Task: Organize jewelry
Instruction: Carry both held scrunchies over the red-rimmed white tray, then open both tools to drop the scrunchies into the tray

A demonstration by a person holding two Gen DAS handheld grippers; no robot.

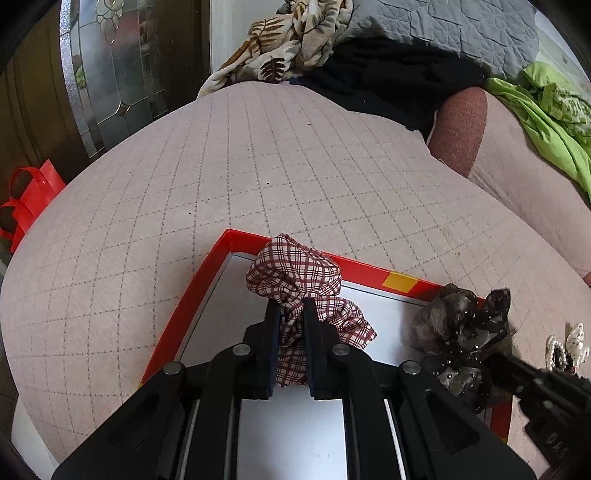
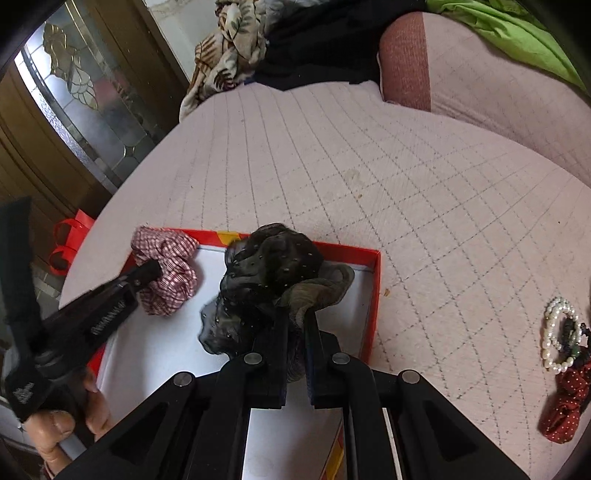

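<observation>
A red box lid with a white inside (image 1: 207,280) (image 2: 373,295) lies on the pink quilted bed. My left gripper (image 1: 291,306) is shut on a red plaid scrunchie (image 1: 295,269), held over the box's far left corner; the scrunchie also shows in the right wrist view (image 2: 166,258). My right gripper (image 2: 295,314) is shut on a black dotted sheer scrunchie (image 2: 273,262), held over the box's right part; that scrunchie also shows in the left wrist view (image 1: 461,332). A pearl bracelet (image 2: 554,332) and a dark red dotted scrunchie (image 2: 565,402) lie on the bed to the right.
The pink quilted bed cover (image 1: 258,166) stretches ahead. A floral blanket (image 1: 295,33), black cloth (image 1: 388,77), a brown-ended pillow (image 1: 458,129) and green fabric (image 1: 535,110) lie at the far side. A red bag (image 1: 29,199) stands left, off the bed.
</observation>
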